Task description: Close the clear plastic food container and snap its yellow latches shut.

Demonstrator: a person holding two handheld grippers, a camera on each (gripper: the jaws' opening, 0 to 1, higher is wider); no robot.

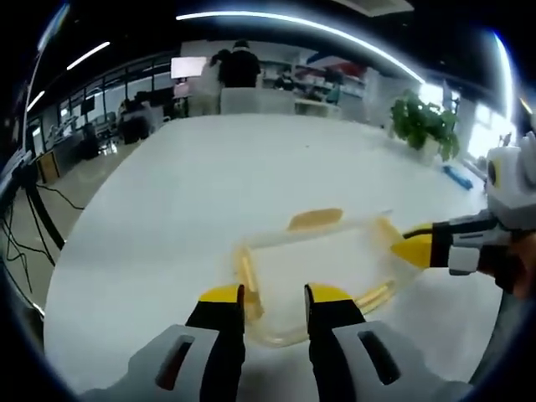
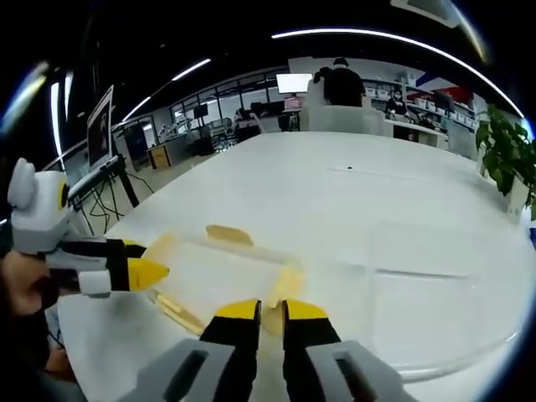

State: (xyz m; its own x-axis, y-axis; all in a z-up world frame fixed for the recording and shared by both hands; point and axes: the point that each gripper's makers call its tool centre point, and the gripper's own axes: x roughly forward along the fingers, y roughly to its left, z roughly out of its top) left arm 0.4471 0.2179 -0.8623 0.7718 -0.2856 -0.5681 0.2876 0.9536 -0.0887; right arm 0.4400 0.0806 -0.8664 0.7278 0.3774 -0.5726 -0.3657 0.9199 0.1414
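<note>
A clear plastic food container (image 1: 322, 268) with its lid on lies on the white table (image 1: 251, 167). Yellow latches (image 1: 316, 219) show on its sides. My left gripper (image 1: 276, 295) is open, its jaws straddling the near corner and the latch there. From the right, my right gripper (image 1: 414, 249) touches the container's right-hand latch. In the right gripper view the container (image 2: 218, 268) lies just ahead. My right gripper (image 2: 270, 310) has its jaws nearly together, tips against a yellow latch (image 2: 287, 283). The left gripper (image 2: 146, 272) reaches in from the left.
A potted plant (image 1: 427, 126) and a small blue thing (image 1: 459, 176) stand near the table's right edge. People (image 1: 239, 65) and desks are far behind. A tripod with cables (image 1: 25, 218) is on the floor at the left. A monitor (image 2: 100, 126) stands beyond the table.
</note>
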